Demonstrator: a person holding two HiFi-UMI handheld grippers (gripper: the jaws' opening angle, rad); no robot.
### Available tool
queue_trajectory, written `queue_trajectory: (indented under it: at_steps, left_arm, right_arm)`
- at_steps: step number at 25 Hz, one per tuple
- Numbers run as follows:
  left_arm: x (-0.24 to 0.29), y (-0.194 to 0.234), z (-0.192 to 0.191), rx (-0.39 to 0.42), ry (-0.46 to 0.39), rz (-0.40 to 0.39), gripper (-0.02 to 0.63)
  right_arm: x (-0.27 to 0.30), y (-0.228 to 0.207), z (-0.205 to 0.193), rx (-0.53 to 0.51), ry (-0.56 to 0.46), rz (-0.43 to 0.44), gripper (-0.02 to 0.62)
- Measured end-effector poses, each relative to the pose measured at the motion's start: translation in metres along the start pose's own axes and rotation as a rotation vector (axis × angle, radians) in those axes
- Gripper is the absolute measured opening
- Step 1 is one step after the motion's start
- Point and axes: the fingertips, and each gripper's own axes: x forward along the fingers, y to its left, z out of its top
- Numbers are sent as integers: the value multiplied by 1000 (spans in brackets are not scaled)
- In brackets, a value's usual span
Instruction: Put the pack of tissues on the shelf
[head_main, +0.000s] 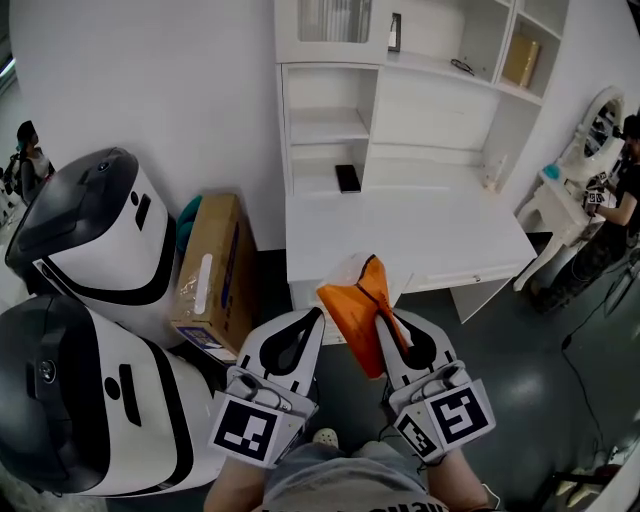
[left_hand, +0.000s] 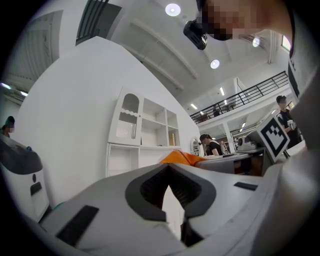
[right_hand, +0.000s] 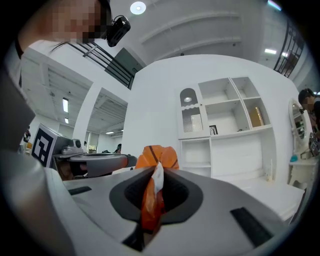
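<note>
Over on the left, a cardboard box (head_main: 208, 275) sits beside a white-and-black machine (head_main: 95, 235), a second machine (head_main: 80, 410) nearer. Far right, a person (head_main: 628, 185) stands near a round mirror (head_main: 603, 120).

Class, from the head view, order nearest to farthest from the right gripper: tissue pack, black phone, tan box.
1. tissue pack, clamped in the right gripper
2. black phone, low shelf ahead
3. tan box, top-right cubby
</note>
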Motion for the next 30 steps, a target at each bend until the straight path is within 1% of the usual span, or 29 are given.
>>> queue_trajectory:
  at_steps: [7,12,15,20,30]
  left_arm:
    - [1,6,-3,-10,-23,-46,40]
    - [9,7,-10,-14,-10,-60,40]
    - [14,12,-13,-14,6,-48,40]
    - [27,26,-11,-17,0,-20,40]
    - [87,41,-11,-12,-1,18,40]
  right_arm:
    - [0,2,-3,-29,5,-55,29]
    - [3,-5,-7,-20,11,-64,28]
    - [11,-11,-10,-11,14,-57,28]
    - [29,-18,-9,-11,14,-31,28]
    - [69,-69,-8,-4,11,19,28]
